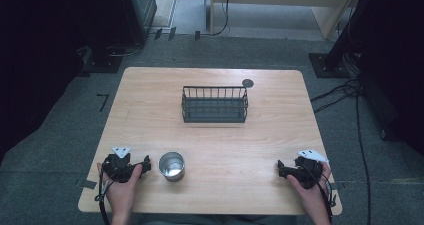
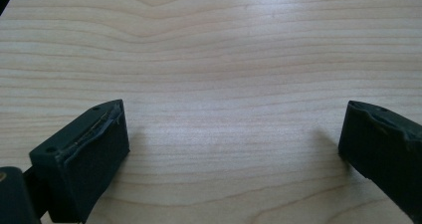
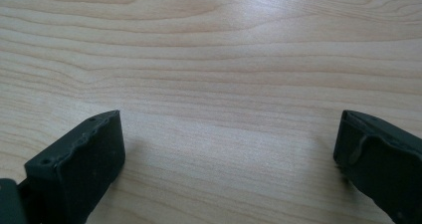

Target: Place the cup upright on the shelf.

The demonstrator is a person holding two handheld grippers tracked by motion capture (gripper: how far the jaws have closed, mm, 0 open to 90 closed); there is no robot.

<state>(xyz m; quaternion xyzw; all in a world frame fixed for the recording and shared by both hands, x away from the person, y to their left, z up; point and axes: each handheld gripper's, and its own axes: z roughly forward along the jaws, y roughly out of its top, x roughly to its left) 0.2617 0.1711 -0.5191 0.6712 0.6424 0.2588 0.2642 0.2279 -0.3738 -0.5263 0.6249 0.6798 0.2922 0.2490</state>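
A dark wire rectangular basket (image 1: 214, 105) stood upright on the far central part of the light wooden tabletop (image 1: 260, 145). Its interior appeared empty, with the slatted floor visible through the bars. A small dark round disc (image 1: 247, 83) lay flat on the tabletop just beyond the basket's far right corner; whether it touched the basket could not be told.

A shiny metal cylindrical cup (image 1: 172, 166) stood upright near the front edge, left of centre and well apart from the basket. Its opening faced up, and the reflective inner bottom showed nothing inside.

The left claw (image 1: 145, 164) rested low at the front left of the tabletop, held by the person's left hand (image 1: 121, 182), with its jaw tips pointing toward the cup and just beside it. In the left gripper view the left claw (image 2: 234, 144) was released, both black jaws spread wide with bare wood grain between them.

The right claw (image 1: 281, 168) rested at the front right, held by the right hand (image 1: 312, 187), well apart from the cup. In the right gripper view the right claw (image 3: 229, 147) was likewise released, jaws wide apart over bare wood.

Grey carpet floor (image 1: 60, 150) surrounded the tabletop, with black cables (image 1: 350, 92) trailing on the right side.
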